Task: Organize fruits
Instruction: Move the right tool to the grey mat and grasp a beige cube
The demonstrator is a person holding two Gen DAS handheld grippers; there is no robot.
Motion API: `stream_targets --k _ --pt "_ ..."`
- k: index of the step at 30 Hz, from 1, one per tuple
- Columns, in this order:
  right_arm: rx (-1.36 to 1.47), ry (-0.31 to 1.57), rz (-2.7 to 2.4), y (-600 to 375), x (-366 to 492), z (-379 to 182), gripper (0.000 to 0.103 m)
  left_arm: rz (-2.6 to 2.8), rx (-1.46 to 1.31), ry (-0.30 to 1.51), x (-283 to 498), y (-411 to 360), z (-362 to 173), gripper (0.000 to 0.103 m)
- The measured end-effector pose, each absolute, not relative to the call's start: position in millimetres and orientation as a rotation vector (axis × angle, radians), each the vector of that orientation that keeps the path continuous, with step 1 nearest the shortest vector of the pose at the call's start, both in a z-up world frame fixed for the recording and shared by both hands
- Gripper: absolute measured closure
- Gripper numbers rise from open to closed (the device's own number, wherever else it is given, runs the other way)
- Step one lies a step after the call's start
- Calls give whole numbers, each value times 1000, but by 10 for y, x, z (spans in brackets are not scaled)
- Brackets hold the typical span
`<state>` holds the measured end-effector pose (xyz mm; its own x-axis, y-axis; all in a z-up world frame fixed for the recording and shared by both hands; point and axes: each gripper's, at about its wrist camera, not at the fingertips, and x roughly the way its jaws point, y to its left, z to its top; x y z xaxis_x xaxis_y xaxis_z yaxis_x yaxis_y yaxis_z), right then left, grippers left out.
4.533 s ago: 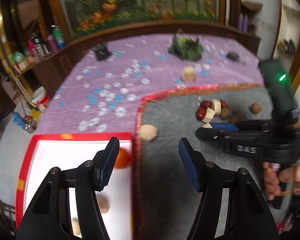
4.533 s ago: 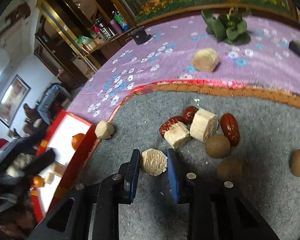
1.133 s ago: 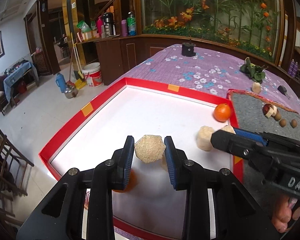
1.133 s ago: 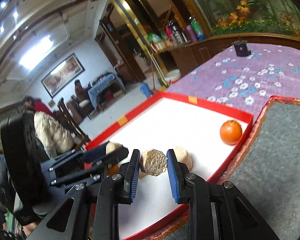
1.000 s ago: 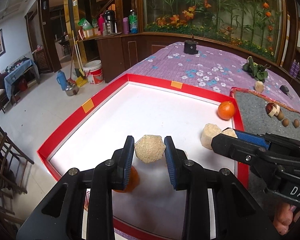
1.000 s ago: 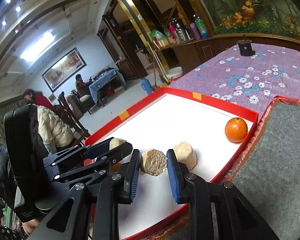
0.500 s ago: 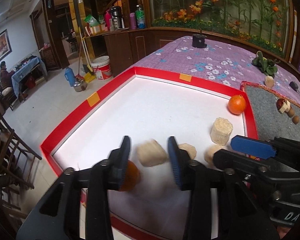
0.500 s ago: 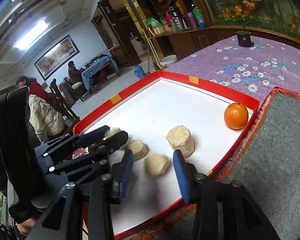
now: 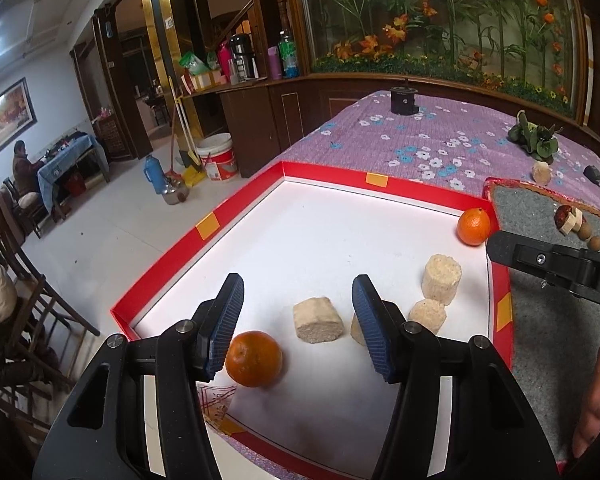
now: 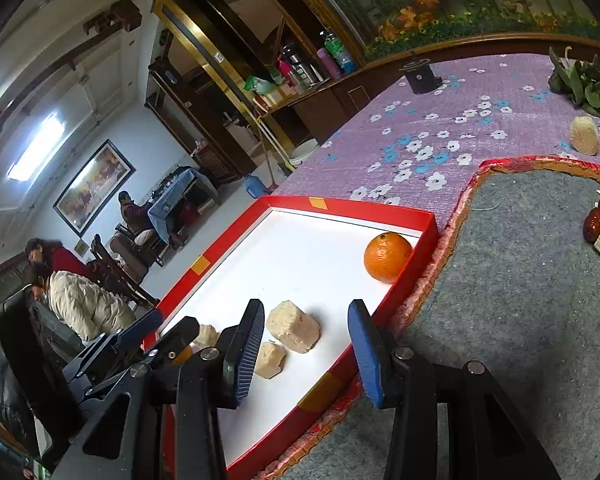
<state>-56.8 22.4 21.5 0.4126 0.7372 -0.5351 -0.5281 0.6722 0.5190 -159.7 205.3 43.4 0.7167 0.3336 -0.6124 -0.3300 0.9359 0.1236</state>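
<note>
My red-rimmed white tray point(image 9: 236, 216) sits on the tabltop's purple floral cloth point(image 9: 428, 140). Two glossy oranges point(image 9: 253, 358) and four pale, crumbly beige chunks point(image 9: 317, 319) lie inside it. My left hand-held gripper point(image 9: 298, 320) has just been opening, nothing gripped; my right hand-held gripper point(image 10: 306, 346) stands half open, empty.
</note>
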Motion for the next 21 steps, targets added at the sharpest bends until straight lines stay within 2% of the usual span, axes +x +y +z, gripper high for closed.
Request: stream_targets --k 15,21 --pt "305 823 811 170 -604 208 61 333 38 671 -1640 1865 526 46" --pt "375 796 775 -296 -534 312 61 252 103 692 -1589 1531 519 46"
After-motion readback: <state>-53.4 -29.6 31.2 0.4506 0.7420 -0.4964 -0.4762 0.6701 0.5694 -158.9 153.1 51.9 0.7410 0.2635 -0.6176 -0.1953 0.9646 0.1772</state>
